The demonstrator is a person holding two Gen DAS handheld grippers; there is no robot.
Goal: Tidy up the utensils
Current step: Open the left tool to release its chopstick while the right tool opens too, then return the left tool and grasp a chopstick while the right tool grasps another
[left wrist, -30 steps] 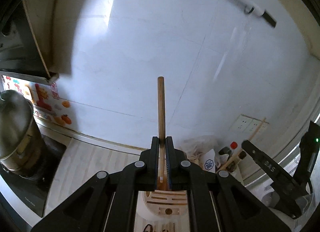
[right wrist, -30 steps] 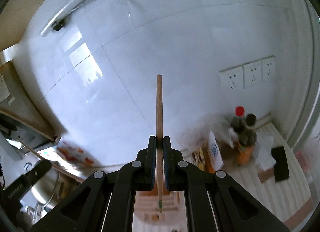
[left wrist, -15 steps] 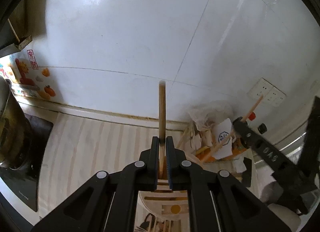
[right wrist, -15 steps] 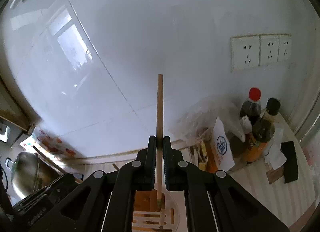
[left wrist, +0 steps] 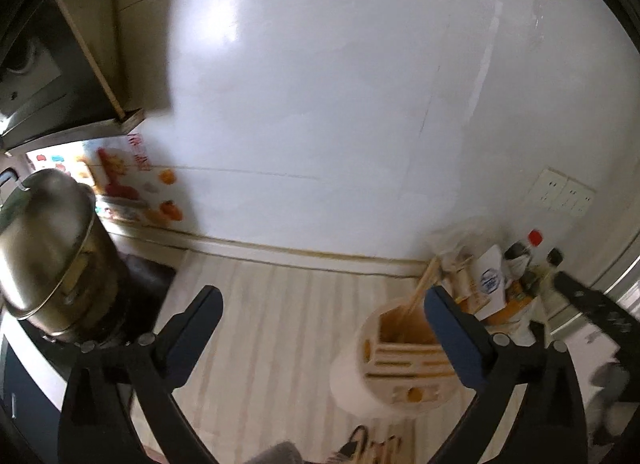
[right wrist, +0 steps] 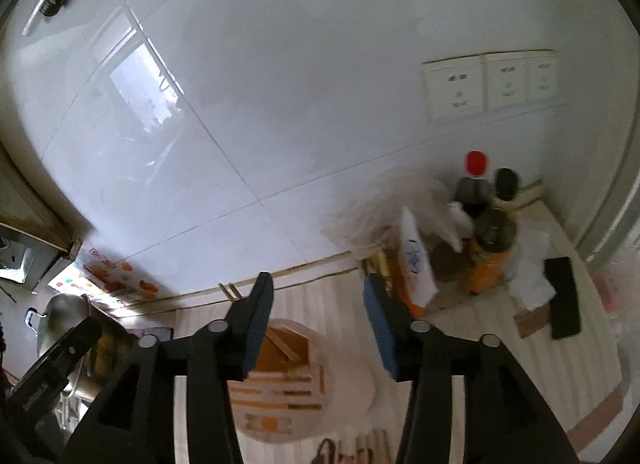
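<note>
Chopsticks (left wrist: 420, 292) in holder (left wrist: 400, 368), left view

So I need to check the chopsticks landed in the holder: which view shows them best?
The left wrist view: the chopsticks stand leaning in the utensil holder, visible between open jaws. In the right wrist view the chopsticks are mostly hidden behind a jaw; only a short stretch inside the holder and blurred tips show.

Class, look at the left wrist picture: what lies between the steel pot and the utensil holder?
Only bare striped countertop between steel pot and utensil holder, apart from the open left gripper fingers in the foreground.
</note>
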